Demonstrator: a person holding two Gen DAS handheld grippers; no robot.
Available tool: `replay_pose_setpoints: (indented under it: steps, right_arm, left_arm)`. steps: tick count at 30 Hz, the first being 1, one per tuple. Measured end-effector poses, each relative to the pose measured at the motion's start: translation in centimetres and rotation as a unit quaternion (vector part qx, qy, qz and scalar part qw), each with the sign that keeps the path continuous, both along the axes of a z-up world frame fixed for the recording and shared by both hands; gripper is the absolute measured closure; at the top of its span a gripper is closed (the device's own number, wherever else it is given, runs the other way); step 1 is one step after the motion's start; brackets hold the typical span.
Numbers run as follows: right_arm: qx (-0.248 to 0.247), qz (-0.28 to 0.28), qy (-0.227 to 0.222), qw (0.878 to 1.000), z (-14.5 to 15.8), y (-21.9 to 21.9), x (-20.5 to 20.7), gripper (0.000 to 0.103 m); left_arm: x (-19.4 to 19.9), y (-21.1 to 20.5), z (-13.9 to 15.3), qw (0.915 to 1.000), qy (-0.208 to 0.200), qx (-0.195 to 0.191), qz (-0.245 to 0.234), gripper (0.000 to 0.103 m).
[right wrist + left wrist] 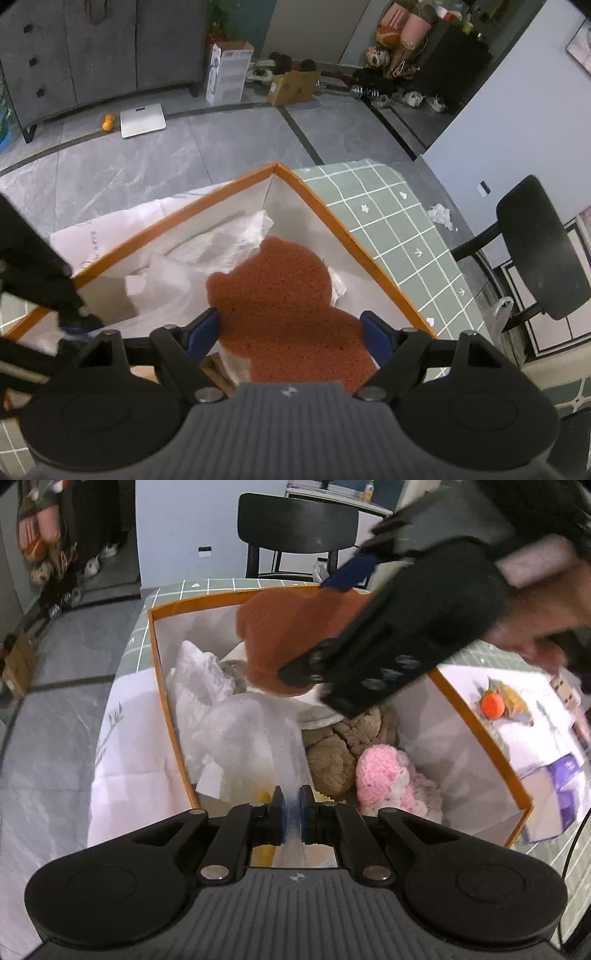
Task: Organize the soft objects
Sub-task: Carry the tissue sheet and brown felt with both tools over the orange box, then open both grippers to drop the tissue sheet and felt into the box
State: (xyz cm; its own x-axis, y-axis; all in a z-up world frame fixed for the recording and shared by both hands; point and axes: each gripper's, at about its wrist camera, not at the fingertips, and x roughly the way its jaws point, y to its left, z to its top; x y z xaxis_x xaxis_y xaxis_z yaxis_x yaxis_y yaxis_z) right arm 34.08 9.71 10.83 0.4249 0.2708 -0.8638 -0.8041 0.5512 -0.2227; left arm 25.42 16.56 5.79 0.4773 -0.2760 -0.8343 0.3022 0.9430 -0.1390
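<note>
An orange-rimmed box (162, 686) with white walls stands on the table. It holds crumpled white plastic wrap (229, 727), a brown plush (340, 746) and a pink-and-white knitted toy (384, 779). My left gripper (291, 810) is shut on a strip of that plastic wrap at the box's near edge. My right gripper (290, 326) is shut on a brown bear-shaped sponge (280, 295), its blue pads (207, 325) pressing both sides. It holds the sponge above the box (325, 206). In the left wrist view the sponge (280, 627) hangs over the far half of the box.
A green checked tablecloth (399, 236) covers the table, with white paper (129, 760) under the box. An orange knitted toy (493, 705) and a purple packet (565, 790) lie right of the box. A black chair (539, 251) stands beyond the table, and a crumpled tissue (439, 216) lies on the floor.
</note>
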Motion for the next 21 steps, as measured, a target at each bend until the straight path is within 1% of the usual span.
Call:
replay_pose_setpoints:
  steps: [2,7,9,11,13,18,21]
  right_arm:
    - [-0.006,-0.002,0.006,1.0,-0.7,0.3,0.6,0.023]
    - [-0.02,-0.004,0.012,1.0,-1.9,0.8,1.7,0.023]
    - [-0.022,-0.007,0.012,1.0,-2.2,0.8,2.2,0.023]
    - [-0.041,-0.01,0.006,0.999,-2.9,0.8,2.6,0.023]
    - [-0.053,-0.013,0.006,0.998,-3.6,0.8,2.9,0.023]
    - [-0.056,-0.017,0.014,0.998,-4.8,0.6,3.6,0.022]
    - [-0.064,-0.012,0.012,0.998,-5.4,0.8,3.7,0.022]
  left_arm:
    - [0.1,-0.3,0.0,0.9999,-0.002,0.013,-0.004,0.096]
    - [0.6,-0.6,-0.1,0.9996,-0.001,0.027,-0.01,0.095]
    - [0.7,-1.1,-0.2,0.9985,-0.004,0.05,-0.02,0.095]
    - [0.7,-1.6,-0.2,0.9974,-0.009,0.066,-0.029,0.095]
    - [0.8,-2.0,-0.2,0.997,-0.01,0.066,-0.038,0.095]
    - [1.3,-2.9,-0.6,0.996,-0.006,0.076,-0.048,0.095]
    - [1.6,-3.2,-1.1,0.9955,-0.001,0.08,-0.049,0.095]
